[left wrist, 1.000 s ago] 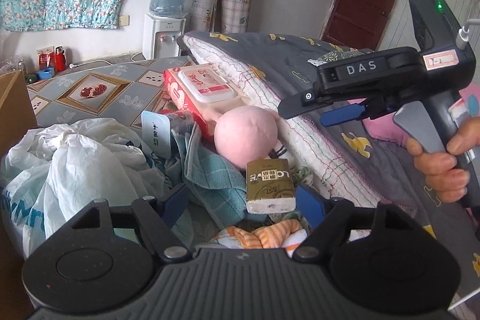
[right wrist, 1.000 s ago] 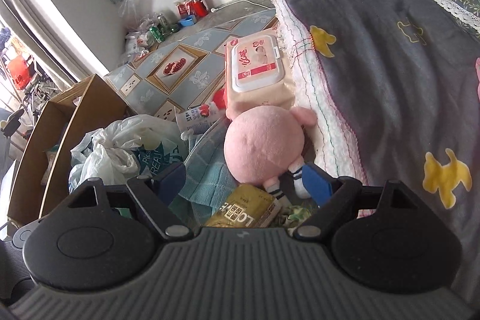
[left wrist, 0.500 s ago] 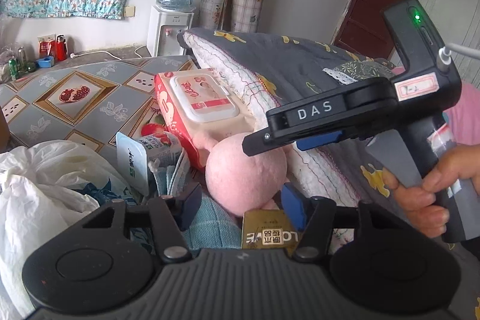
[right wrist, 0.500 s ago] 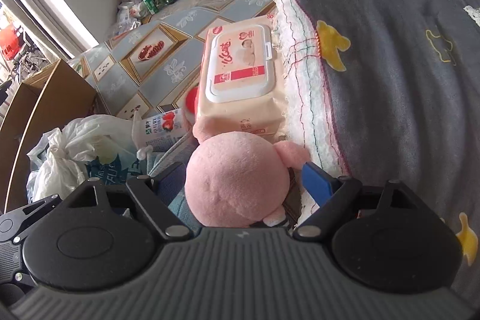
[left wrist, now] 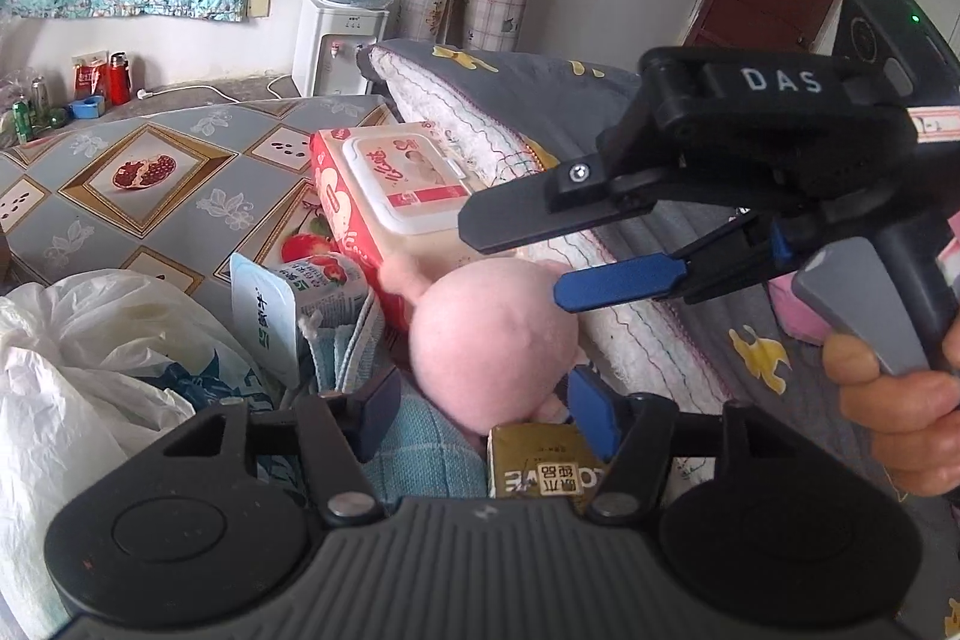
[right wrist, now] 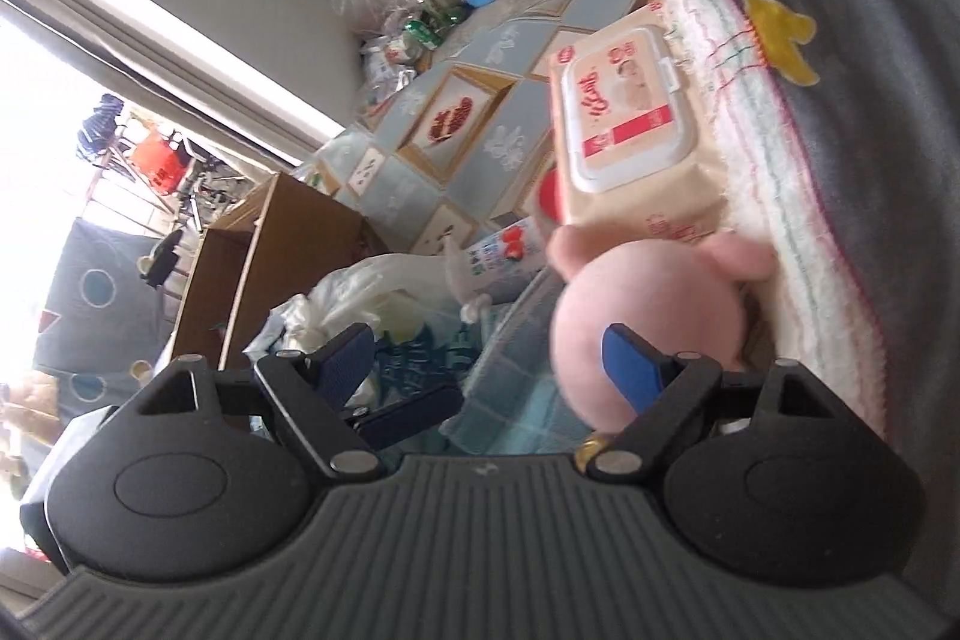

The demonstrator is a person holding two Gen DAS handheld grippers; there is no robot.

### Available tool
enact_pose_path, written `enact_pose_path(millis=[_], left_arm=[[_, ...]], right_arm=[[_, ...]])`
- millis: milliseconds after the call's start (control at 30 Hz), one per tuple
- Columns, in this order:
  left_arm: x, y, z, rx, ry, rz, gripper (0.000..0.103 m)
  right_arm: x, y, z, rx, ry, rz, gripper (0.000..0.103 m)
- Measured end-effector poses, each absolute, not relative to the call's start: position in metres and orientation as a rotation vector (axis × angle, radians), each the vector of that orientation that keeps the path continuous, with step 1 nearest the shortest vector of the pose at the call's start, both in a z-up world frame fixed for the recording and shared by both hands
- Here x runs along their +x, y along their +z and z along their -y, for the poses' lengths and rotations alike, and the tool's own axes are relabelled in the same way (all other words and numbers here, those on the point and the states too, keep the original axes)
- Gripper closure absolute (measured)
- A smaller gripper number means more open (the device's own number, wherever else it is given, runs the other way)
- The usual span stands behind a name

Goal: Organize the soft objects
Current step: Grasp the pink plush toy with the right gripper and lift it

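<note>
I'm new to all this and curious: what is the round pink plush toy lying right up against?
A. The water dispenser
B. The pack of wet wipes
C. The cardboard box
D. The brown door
B: the pink plush toy lies against the near end of the pack of wet wipes.

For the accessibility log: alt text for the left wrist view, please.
The right gripper, jaws open, reaches over a pink plush toy lying beside a wet wipes pack. The left gripper, also open, frames the toy from below.
</note>
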State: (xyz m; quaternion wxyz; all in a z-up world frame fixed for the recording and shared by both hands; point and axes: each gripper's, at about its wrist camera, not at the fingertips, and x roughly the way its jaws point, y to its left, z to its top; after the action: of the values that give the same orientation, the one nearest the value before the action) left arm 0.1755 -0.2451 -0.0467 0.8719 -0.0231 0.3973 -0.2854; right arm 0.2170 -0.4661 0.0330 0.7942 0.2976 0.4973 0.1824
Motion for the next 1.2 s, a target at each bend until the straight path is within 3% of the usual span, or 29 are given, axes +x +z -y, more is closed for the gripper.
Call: enact_pose_path(millis=[300, 633, 1200], left_arm=[[0.166, -0.043, 0.229, -0.056, -0.576, -0.821, 0.035], [0.159, -0.049, 0.224, -0.052, -0.567, -0.835, 0.037], [0.152, -0.045, 0.212, -0.070, -0.573, -0.827, 0.036]], right_arm=[[0.226, 0.037, 0.458, 0.474, 0.218, -1.004, 0.021], [0.264, -0.022, 0.480, 0.528, 0.109, -1.138, 0.017], [0.215, 0.031, 0.451, 0.723, 0.333, -1.037, 0.017]])
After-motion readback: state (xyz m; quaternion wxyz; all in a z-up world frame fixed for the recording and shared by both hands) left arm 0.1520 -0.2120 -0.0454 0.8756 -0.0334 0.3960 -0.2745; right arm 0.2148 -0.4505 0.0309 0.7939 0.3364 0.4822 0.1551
